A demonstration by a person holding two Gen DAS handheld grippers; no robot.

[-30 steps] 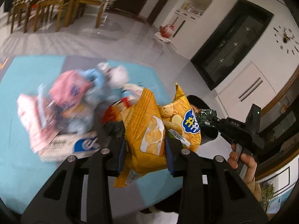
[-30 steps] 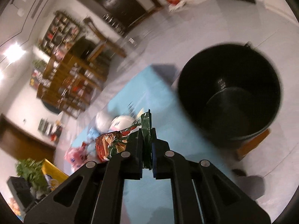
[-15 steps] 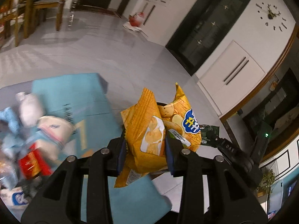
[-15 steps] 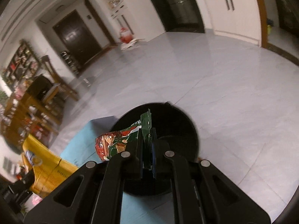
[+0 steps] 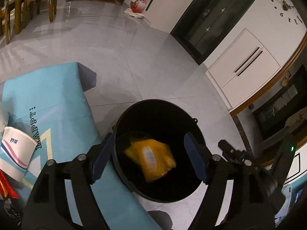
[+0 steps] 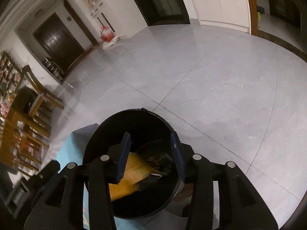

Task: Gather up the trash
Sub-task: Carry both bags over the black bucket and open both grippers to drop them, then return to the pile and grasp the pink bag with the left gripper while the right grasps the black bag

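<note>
Both grippers hung over a black bucket point(image 5: 159, 115) that stood on the grey floor point(image 5: 119, 57), right beside the edge of a blue mat point(image 5: 57, 99). The left gripper point(image 5: 147, 157) had its two fingers spread wide apart, and nothing was between them. One blue pad point(image 5: 100, 159) sat over the near left rim of the bucket and the other sat over the right side. Down inside the bucket lay a yellow chip bag point(image 5: 151, 157), a bit blurry, flat near the bottom. The right gripper point(image 6: 151, 153) also had its fingers spread apart and held nothing. In its view the bucket point(image 6: 107, 134) was right under the fingers, and the chip bag point(image 6: 132, 172) showed as a yellow patch on the left side of the bucket. Next to it, more to the right, lay a dark wrapper point(image 6: 159, 163), touching the yellow bag. It was too dark to tell its colors well. On the mat, at the far left of the left view, stood a white paper cup point(image 5: 17, 153) with a red and blue stripe, and a bit of red trash point(image 5: 6, 187) peeked in below it at the edge. The mat had the word HAPPY printed on it. Far across the floor a red and white bag point(image 5: 137, 4) sat by the wall, and wooden chairs point(image 5: 38, 0) stood at the top left. A wall clock point(image 5: 285, 3) hung on the white wall at the top right.
</note>
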